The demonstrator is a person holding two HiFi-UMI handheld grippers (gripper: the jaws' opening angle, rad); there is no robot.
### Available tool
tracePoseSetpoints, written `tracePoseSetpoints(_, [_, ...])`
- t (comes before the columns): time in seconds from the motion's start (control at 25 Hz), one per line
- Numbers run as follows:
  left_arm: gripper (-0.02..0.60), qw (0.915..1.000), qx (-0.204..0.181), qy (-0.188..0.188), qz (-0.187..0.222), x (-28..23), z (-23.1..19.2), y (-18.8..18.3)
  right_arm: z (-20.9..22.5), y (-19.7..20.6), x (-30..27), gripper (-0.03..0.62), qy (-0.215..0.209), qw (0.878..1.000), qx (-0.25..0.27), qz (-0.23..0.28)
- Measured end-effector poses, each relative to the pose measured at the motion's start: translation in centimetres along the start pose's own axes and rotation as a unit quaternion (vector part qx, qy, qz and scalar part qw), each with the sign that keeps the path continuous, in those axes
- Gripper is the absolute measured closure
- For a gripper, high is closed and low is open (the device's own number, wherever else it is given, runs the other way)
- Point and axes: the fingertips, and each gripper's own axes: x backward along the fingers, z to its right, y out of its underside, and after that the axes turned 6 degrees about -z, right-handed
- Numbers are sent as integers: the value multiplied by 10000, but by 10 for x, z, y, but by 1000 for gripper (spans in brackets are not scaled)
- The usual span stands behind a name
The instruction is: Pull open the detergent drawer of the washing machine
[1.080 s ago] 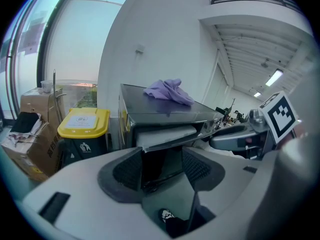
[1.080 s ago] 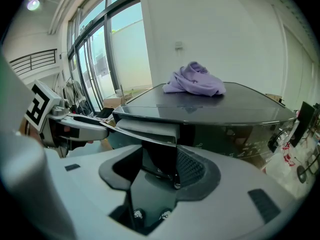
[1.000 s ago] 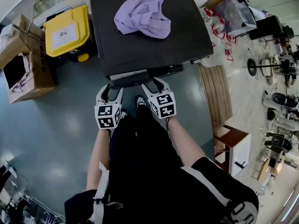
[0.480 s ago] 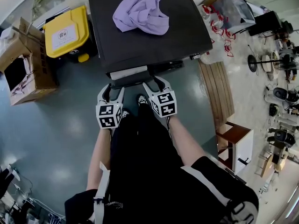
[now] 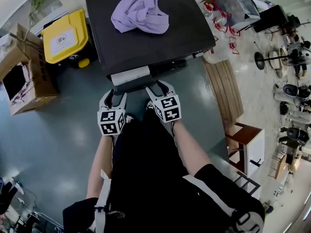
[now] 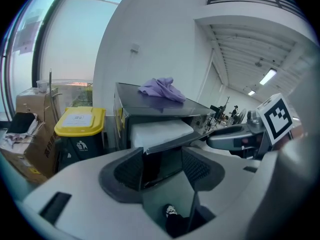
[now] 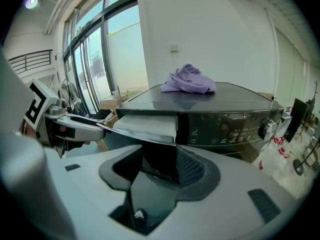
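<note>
Grey-blue floor [image 5: 63, 130] runs under me, and a dark washing machine [image 5: 187, 33] stands in front of my legs with a crumpled lilac cloth [image 5: 141, 11] lying on its lid. Both my forearms reach forward and down, side by side and almost parallel, with the marker cubes facing up.

My left claw [image 5: 114, 95] is at the left end of the detergent drawer [image 5: 129, 75] and my right claw [image 5: 159, 86] at its right end. The drawer sits at the machine's upper left front and is pulled part way out, its white inside showing behind the dark front panel.

In the left gripper view my jaws are spread wide. The left end of that front panel stands between them, and the panel runs on to the right past my right jaw. In the right gripper view the jaws are just as wide. The panel's right edge sits just inside the right jaw and the panel passes above the left one. The panel is broader than either opening, and I see neither claw clamped on it.

Right of the drawer is the machine's control panel [image 7: 235, 131] with its knob [image 7: 267, 129]. To the machine's left stand a yellow-lidded bin [image 5: 60, 35] and an open cardboard box [image 5: 24, 76]. To its right lie wooden boards [image 5: 221, 89], and a small wooden cabinet [image 5: 245, 144] stands nearer me. Nothing lies between my claws and the drawer front.
</note>
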Motion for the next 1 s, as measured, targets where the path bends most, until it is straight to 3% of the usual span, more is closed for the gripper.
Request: tracePoseSetpoints(1.0, [342, 9996, 80, -255, 45, 13, 21, 15, -1, 17, 23, 395, -205, 9997, -53, 130])
